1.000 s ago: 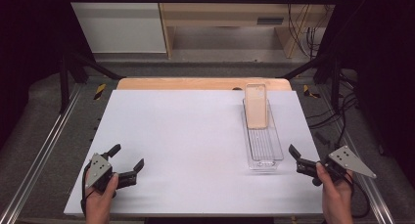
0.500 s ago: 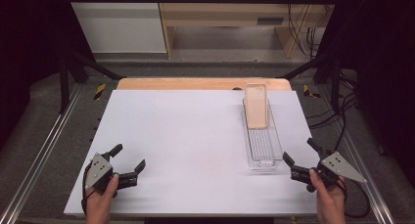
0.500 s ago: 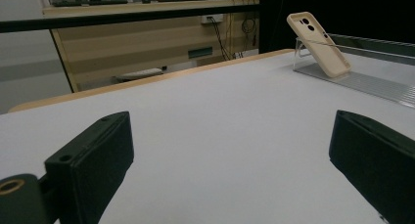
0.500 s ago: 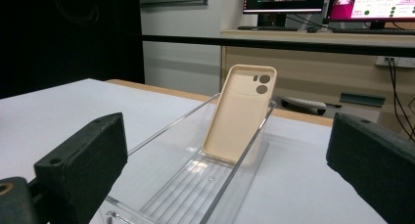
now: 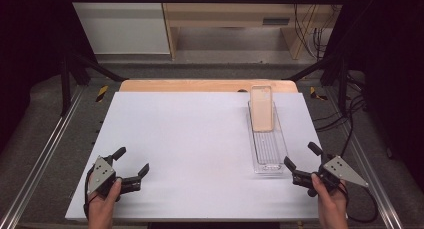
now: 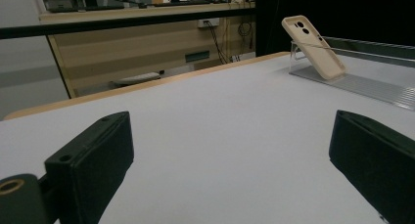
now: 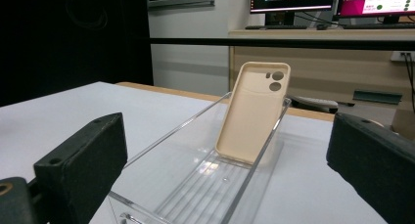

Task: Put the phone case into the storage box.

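Beige and matt, the soft-looking rectangular phone case (image 7: 254, 111) leans tilted against the far end wall of a long, narrow clear plastic tray (image 7: 195, 185), its lower edge resting on the tray's ribbed floor. The case has rounded corners, a raised rim and two round camera openings near its top. In the high view the phone case (image 5: 262, 108) sits at the far end of the clear tray (image 5: 266, 154), which lies lengthwise on the right part of the table, running from the person's side toward the far edge. In the left gripper view the same case (image 6: 313, 47) shows from the side, slanting back against the tray's upright end.

The tray's walls are thin, glossy and see-through; its floor carries fine parallel grooves that catch the light.

The right gripper (image 5: 303, 161), black with a grey three-cornered plate on top, is held by a hand just beside the tray's near end, not touching it. Its jaws stand wide apart and hold nothing; in the right gripper view the two blocky black jaws frame the tray's near corner.

The left gripper (image 5: 131, 161) rests in the other hand near the front left of the table, well apart from the tray, jaws also spread wide and empty.

Both stand over a smooth, pale grey-white tabletop (image 5: 190, 139), with a light wooden strip (image 5: 190, 85) along its far edge.
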Tool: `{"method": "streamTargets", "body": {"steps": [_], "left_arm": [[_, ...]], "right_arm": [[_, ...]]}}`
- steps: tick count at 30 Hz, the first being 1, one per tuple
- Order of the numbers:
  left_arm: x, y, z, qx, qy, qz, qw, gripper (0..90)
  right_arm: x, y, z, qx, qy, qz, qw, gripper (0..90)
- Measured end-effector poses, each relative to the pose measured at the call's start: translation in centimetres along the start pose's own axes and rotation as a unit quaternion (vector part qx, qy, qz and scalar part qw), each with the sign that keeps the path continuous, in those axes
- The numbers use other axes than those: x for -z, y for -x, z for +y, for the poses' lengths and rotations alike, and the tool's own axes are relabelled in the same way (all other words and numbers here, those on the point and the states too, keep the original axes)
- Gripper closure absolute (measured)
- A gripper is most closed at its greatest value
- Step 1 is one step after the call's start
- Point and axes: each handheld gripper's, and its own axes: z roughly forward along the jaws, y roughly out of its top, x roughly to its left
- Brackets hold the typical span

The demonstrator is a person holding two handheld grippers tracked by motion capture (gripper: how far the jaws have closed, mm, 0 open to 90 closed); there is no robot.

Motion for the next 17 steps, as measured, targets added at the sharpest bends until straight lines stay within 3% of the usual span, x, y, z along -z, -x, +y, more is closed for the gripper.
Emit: {"method": "streamTargets", "body": {"steps": [4, 7, 17], "left_arm": [[0.1, -0.1, 0.0, 0.013, 0.010, -0.005, 0.9999, 2.9], [0.1, -0.1, 0.0, 0.021, 0.016, -0.008, 0.9996, 2.9], [0.0, 0.0, 0.0, 0.019, 0.012, -0.014, 0.9996, 2.9]], "right_arm": [[-0.8, 0.0, -0.1, -0.009, 0.001, 0.003, 1.0000, 2.0], [-1.9, -0.1, 0.0, -0.014, -0.015, -0.007, 0.9998, 2.3], [-3.2, 0.6, 0.7, -0.044, -0.036, -0.019, 0.9982, 3.0]]}}
